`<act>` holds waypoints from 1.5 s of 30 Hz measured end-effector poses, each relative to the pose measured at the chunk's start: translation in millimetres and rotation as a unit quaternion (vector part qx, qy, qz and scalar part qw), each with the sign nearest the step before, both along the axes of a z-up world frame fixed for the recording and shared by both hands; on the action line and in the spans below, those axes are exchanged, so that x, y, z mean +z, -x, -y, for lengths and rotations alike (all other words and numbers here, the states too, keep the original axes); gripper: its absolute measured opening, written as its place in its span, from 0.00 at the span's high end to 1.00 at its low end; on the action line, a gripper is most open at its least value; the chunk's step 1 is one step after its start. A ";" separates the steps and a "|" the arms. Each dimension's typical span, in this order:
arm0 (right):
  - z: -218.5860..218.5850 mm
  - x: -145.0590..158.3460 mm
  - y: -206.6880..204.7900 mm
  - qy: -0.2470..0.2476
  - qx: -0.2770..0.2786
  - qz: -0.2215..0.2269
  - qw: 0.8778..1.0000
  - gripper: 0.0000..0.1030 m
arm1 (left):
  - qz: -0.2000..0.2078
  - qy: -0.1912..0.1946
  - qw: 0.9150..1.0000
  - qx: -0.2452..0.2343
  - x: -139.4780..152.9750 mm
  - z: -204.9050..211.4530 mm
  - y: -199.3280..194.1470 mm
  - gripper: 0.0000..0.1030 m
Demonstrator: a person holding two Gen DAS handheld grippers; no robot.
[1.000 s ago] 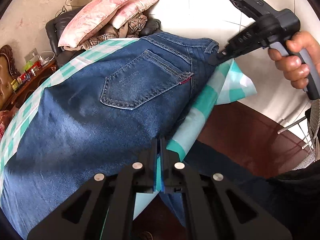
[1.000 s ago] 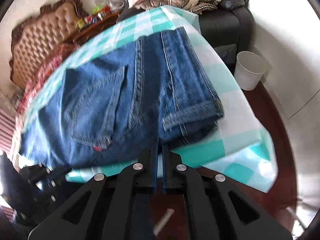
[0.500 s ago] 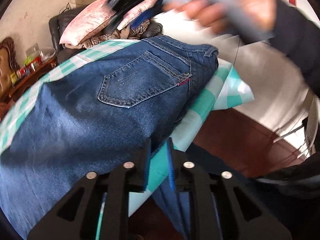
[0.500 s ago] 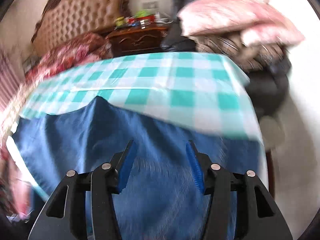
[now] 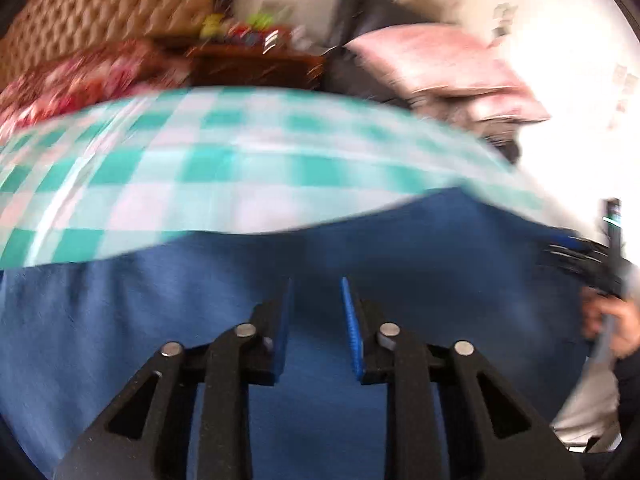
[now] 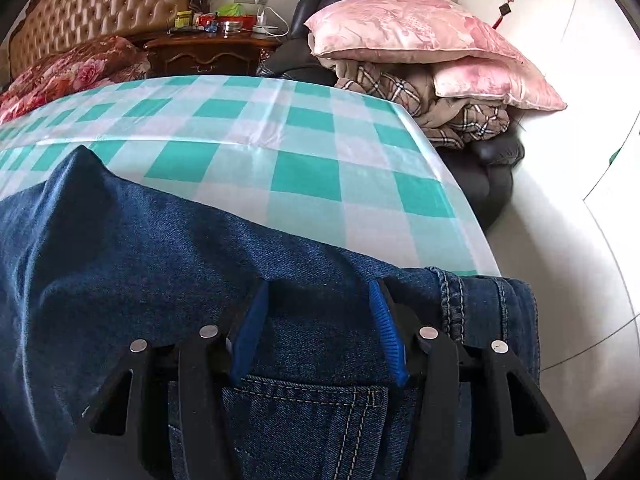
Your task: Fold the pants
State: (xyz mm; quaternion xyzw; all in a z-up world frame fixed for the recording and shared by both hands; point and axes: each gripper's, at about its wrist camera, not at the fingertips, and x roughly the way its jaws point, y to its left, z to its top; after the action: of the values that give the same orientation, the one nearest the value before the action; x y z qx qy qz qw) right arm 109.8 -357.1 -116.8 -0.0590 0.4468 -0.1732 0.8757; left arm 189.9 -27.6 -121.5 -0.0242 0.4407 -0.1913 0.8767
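Blue denim jeans lie folded on a table with a teal-and-white checked cloth. My right gripper is open, its blue pads just above the jeans near the back pocket and the hem. In the blurred left wrist view the jeans fill the lower half, below the checked cloth. My left gripper is open over the denim and holds nothing. The right gripper shows at the right edge of the left wrist view, in a hand.
Beyond the table stand a dark armchair piled with pink pillows and a plaid blanket, a wooden nightstand with small items, and a tufted headboard with a red floral quilt.
Both grippers opened, let go of the jeans, and swung round from the table's side to face across it toward the headboard. The left wrist view is motion-blurred.
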 end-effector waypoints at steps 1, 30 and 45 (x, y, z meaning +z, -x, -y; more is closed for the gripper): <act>-1.5 0.0 -0.2 0.004 -0.001 0.000 1.000 0.51 | -0.007 -0.016 1.000 0.019 -4.7 -12.7 -12.1 0.96; -66.0 63.7 11.0 0.023 -0.015 0.076 0.997 0.47 | 0.054 -0.047 0.987 0.143 8.8 -132.9 96.2 0.47; -285.5 -9.5 -82.0 -0.162 0.200 -0.021 0.966 0.87 | 0.085 -0.080 0.989 0.095 -13.3 -83.6 172.7 0.50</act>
State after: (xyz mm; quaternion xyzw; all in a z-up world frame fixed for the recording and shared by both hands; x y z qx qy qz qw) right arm 191.9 -71.5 -126.3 -0.0078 0.4661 0.0810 0.8810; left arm 17.2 56.0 -134.8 0.0211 0.3738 -0.0725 0.9244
